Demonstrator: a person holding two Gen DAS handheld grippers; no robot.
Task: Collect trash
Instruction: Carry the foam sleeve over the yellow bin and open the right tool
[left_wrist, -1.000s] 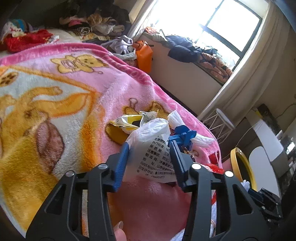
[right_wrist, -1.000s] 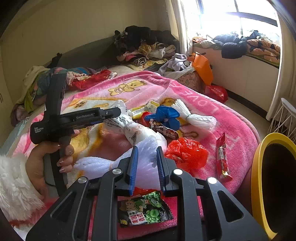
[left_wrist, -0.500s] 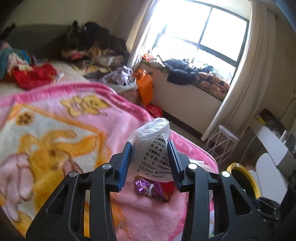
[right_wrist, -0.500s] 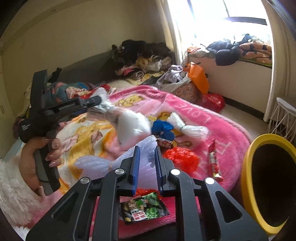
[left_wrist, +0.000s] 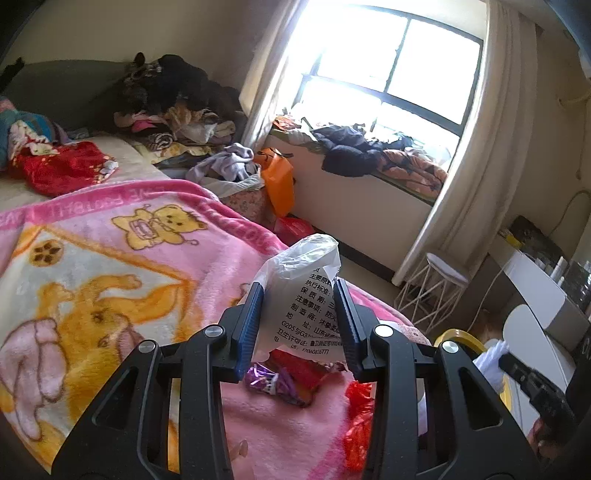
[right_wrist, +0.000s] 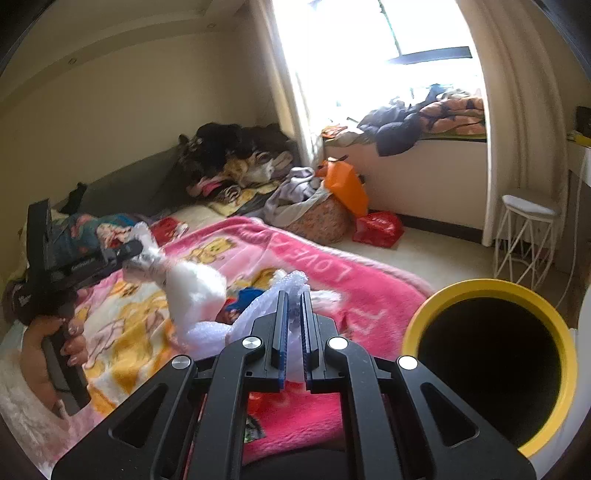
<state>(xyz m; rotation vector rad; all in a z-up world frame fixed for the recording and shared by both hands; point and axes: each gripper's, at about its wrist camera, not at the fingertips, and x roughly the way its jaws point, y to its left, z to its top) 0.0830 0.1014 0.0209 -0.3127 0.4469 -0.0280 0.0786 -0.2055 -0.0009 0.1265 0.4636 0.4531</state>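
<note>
My left gripper (left_wrist: 298, 291) is shut on a white plastic bag with black printed text (left_wrist: 308, 295) and holds it above the pink cartoon blanket (left_wrist: 110, 266). From the right wrist view this gripper (right_wrist: 127, 254) and its hanging bag (right_wrist: 192, 284) show at left, blurred. My right gripper (right_wrist: 293, 302) is shut on white bubble wrap (right_wrist: 258, 310), lifted over the blanket (right_wrist: 332, 273). The yellow-rimmed trash bin (right_wrist: 491, 354) stands open at right. A purple wrapper (left_wrist: 269, 380) and red wrapper (left_wrist: 356, 421) lie on the blanket below the left gripper.
A blue item (right_wrist: 243, 297), a white tassel (right_wrist: 327, 297) and a green snack packet (right_wrist: 253, 432) lie on the blanket. A laundry basket (right_wrist: 317, 221), orange bag (right_wrist: 345, 188), red bag (right_wrist: 376, 229) and white stool (right_wrist: 524, 229) stand on the floor near the window.
Both grippers have lifted their loads off the blanket. The left one rose with the printed bag. The right one rose and swung right, bringing the yellow bin closer.
</note>
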